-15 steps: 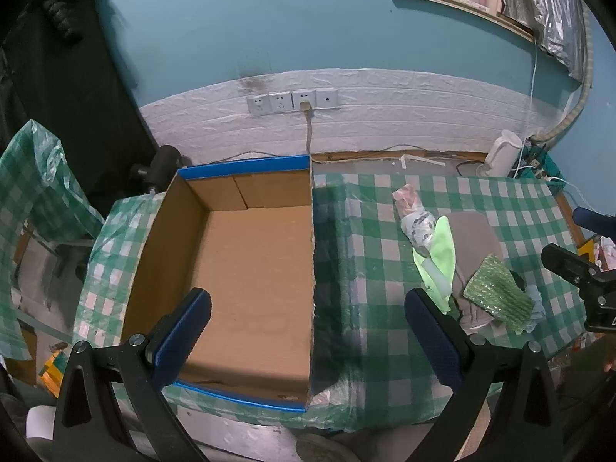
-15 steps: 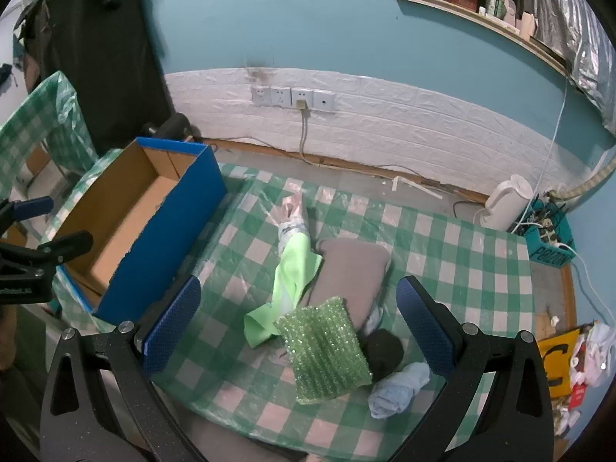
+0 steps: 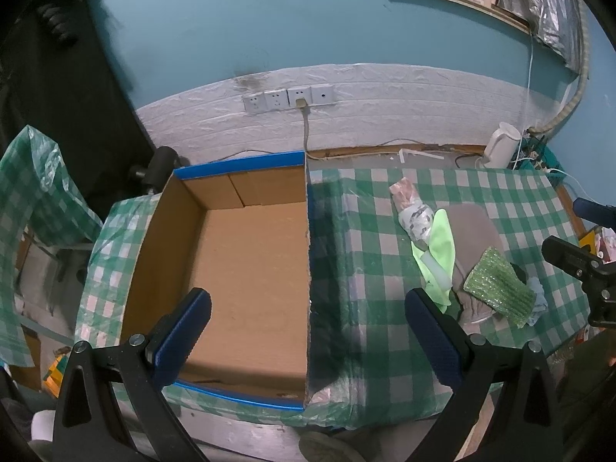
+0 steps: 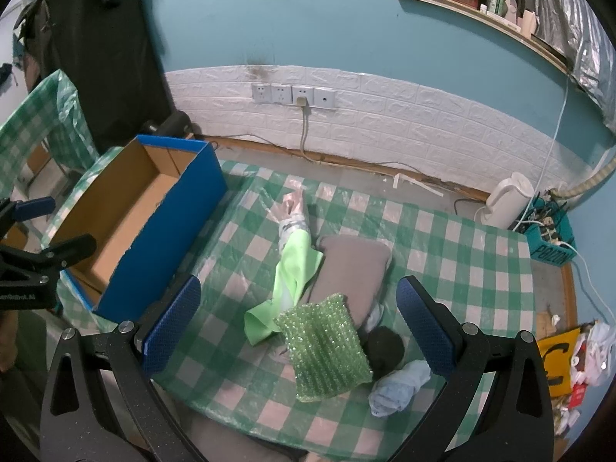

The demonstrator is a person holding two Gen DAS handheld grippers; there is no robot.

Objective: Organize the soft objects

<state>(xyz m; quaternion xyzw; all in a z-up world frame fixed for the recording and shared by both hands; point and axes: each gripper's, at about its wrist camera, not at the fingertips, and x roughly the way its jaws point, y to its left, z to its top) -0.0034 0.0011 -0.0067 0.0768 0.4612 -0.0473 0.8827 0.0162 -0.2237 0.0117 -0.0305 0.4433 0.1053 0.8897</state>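
Observation:
An empty blue cardboard box [image 3: 246, 269] [image 4: 181, 208] stands at the left of the green checked table [image 4: 462, 261]. A pile of soft things lies to its right: a green bubble-wrap pad [image 4: 323, 346] [image 3: 498, 292], a light green cloth [image 4: 292, 269] [image 3: 439, 246], a grey pillow [image 4: 352, 269], a patterned roll [image 4: 292, 215] [image 3: 414, 211], a black sock ball [image 4: 385, 346] and a light blue cloth [image 4: 400, 387]. My left gripper [image 3: 308, 331] is open above the box's right wall. My right gripper [image 4: 298, 323] is open above the pile.
A white kettle [image 4: 508, 200] and a teal crate of cables [image 4: 550, 235] sit at the far right by the wall. Wall sockets [image 4: 294, 94] with a cable are behind the table. A second checked table [image 4: 50, 123] stands at the left.
Both grippers have barely moved; the views are nearly the same as half a second ago.

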